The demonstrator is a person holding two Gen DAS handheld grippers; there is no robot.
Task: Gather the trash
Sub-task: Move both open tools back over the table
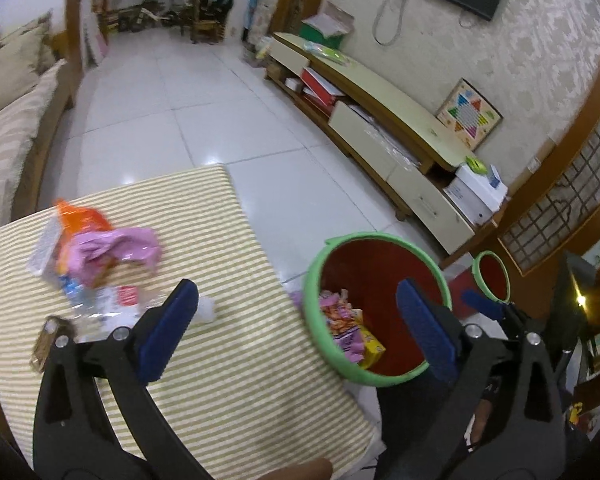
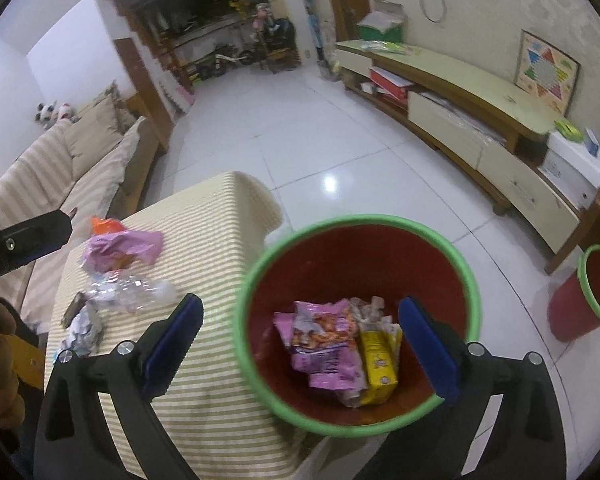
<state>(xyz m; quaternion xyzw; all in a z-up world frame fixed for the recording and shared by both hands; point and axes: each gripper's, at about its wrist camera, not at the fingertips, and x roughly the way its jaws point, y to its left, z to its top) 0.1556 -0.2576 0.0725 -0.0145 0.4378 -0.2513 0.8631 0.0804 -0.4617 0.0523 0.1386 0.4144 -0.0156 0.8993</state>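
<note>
A red bin with a green rim (image 1: 312,312) (image 2: 244,320) stands on the floor beside the striped table (image 1: 236,360) (image 2: 204,240). Inside it lie a pink snack bag (image 2: 324,340) and a yellow carton (image 2: 378,364). On the table lie a pink wrapper (image 1: 112,252) (image 2: 120,246), an orange wrapper (image 1: 80,216), a crushed clear bottle (image 1: 112,308) (image 2: 136,294) and crumpled foil (image 2: 84,328). My left gripper (image 1: 300,328) is open and empty over the table's edge and the bin. My right gripper (image 2: 304,344) is open and empty above the bin.
A second red bin with green rim (image 1: 492,276) (image 2: 592,296) stands on the floor to the right. A long low TV cabinet (image 1: 380,128) (image 2: 480,120) runs along the right wall. A sofa (image 1: 8,120) (image 2: 60,176) is on the left. White tiled floor lies beyond the table.
</note>
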